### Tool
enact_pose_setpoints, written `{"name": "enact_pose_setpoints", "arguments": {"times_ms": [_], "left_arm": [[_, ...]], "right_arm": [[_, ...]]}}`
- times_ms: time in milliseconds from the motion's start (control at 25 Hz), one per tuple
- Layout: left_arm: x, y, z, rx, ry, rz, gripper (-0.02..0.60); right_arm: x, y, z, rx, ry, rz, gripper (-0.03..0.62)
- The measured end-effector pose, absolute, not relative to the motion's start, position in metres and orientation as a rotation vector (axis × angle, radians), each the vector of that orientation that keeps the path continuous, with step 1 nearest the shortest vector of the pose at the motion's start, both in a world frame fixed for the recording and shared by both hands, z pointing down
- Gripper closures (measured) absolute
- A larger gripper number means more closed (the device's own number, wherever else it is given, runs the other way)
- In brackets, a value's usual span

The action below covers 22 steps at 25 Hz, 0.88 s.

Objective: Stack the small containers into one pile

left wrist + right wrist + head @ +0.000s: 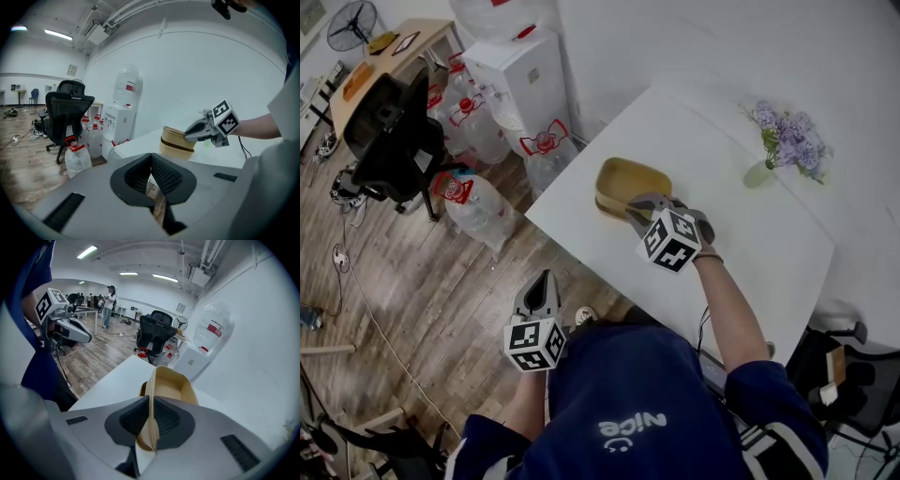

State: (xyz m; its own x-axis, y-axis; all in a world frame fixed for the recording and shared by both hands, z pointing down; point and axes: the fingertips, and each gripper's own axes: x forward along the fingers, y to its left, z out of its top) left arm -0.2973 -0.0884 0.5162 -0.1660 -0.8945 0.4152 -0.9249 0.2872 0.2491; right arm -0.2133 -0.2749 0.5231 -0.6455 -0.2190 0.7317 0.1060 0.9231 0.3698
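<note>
Two tan containers (623, 183) sit nested near the left edge of the white table (750, 253); the left gripper view shows the upper container (180, 135) resting in the lower container (175, 150). My right gripper (639, 210) is shut on the near wall of the upper container (171, 383), whose rim runs between the jaws. My left gripper (546, 277) hangs off the table over the wooden floor, shut with nothing in it (151, 158).
A vase of purple flowers (786, 142) stands at the table's far right. Beyond the table's left edge are a water dispenser (525, 70), several large water bottles (473, 202) and a black office chair (389, 131).
</note>
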Motion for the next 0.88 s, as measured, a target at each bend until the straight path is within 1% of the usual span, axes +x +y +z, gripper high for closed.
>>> {"name": "enact_pose_setpoints", "arguments": {"times_ms": [320,680,720,800,880], "left_arm": [[-0.308,-0.083,0.524,1.586,-2.086,0.081,0.561],[-0.31,-0.089,0.52,1.617,-2.08,0.089,0.561],[-0.309,-0.089,0.519,1.626,-2.077,0.091,0.561],[-0.308,-0.089,0.517,1.641,-2.074,0.096,0.561],[-0.308,-0.088,0.514,1.654,-2.074,0.103,0.561]], "right_arm": [[-0.219,-0.27,0.539,0.051,-2.195,-0.488,0.536],[-0.224,-0.269,0.531,0.122,-2.258,-0.396,0.531],[-0.224,-0.268,0.529,0.125,-2.269,-0.369,0.521],[-0.223,-0.264,0.526,0.125,-2.29,-0.304,0.432],[-0.221,-0.262,0.52,0.147,-2.328,-0.213,0.426]]}}
